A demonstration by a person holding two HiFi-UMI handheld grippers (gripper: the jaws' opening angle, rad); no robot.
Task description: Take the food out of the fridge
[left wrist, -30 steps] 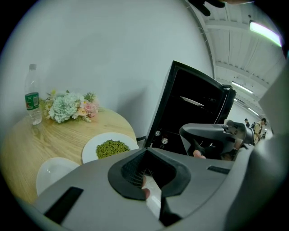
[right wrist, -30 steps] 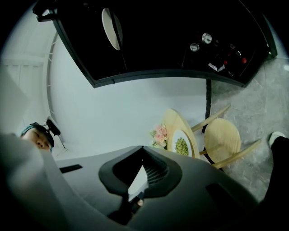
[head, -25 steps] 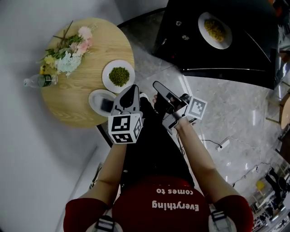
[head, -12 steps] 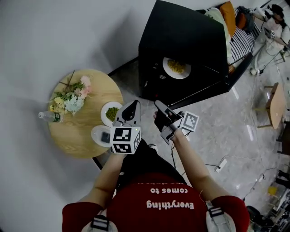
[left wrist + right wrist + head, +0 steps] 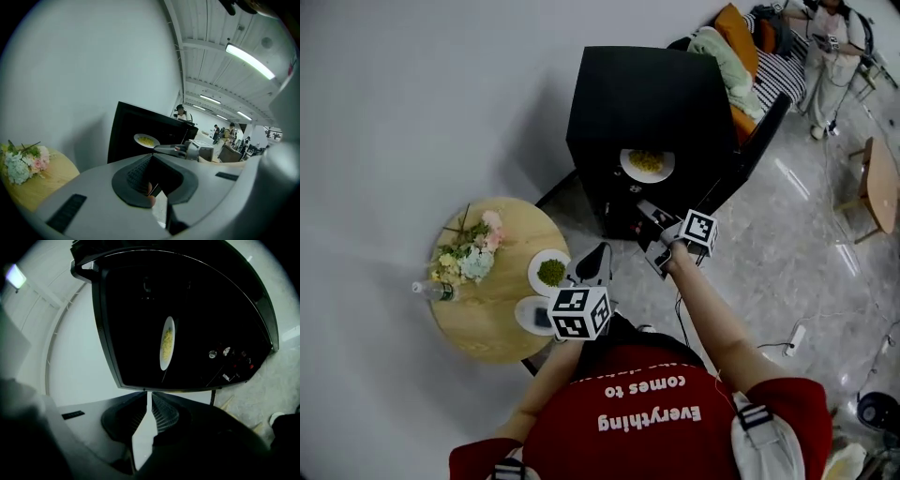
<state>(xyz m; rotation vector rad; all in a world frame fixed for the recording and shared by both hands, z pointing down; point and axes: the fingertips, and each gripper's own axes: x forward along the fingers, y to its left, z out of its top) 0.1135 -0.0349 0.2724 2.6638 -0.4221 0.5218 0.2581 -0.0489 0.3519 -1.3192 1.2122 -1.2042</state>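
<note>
The person's right arm is stretched out ahead, with the right gripper point(image 5: 645, 208) held about level at the mouth of the open black fridge point(image 5: 647, 94). The left arm is bent and kept close to the body, and the left gripper point(image 5: 600, 249) tilts a little downward beside the round table point(image 5: 492, 337).

A second ago both hands were tucked in near the waist, right over the table edge, and the fridge sat off at the upper right of the head view. Now the fridge is straight ahead. The right hand has reached forward toward it, and the left has lifted off the table side. The table, its flowers point(image 5: 471, 255) and the green plate point(image 5: 549, 272) have slid down to the left.

Both grippers are closed and empty. The right one's jaws show only a hairline slit in its own view point(image 5: 149, 393). The left one's tips meet point(image 5: 151, 157) with nothing pinched between them.

The food is a white plate of yellow food point(image 5: 647, 162) on a shelf inside the fridge. It lies just beyond the right gripper's tips, straight ahead of them and not touched point(image 5: 166, 343). From the left gripper the plate point(image 5: 146, 140) is well apart, ahead and to the right, with the right gripper reaching in just below it.
</note>
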